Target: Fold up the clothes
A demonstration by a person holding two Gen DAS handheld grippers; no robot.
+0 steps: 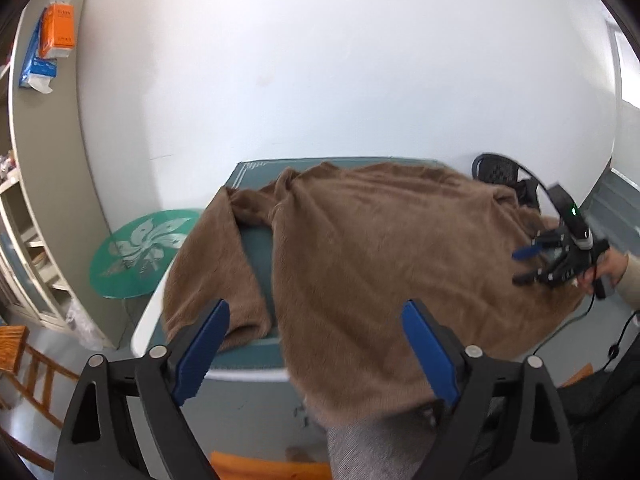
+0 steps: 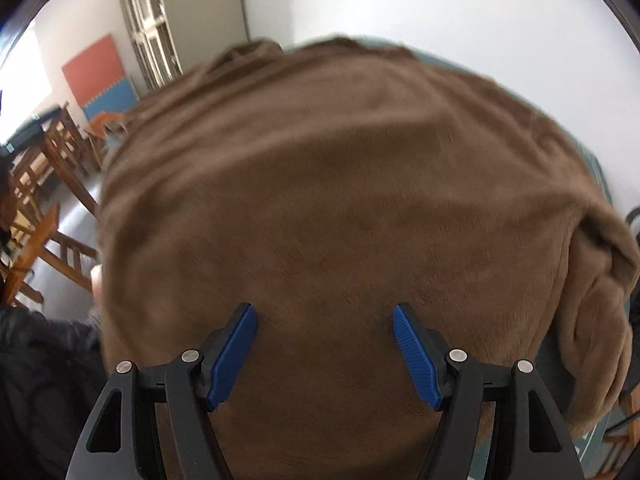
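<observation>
White walls (image 1: 320, 60) back a green-topped counter (image 1: 256, 248), with a round green side table (image 1: 140, 256) and wooden chairs (image 2: 44, 240) nearby. Spread across the counter, a brown sweater (image 1: 380, 248) hangs over its near edge. Both the left claw (image 1: 316, 344) and the right claw (image 2: 324, 344) are spread, pinching nothing.

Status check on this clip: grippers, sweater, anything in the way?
Left gripper open, empty. Right gripper open over sweater, not gripping. Sweater spread on table, one sleeve out, unfolded. Nothing in the way.
</observation>
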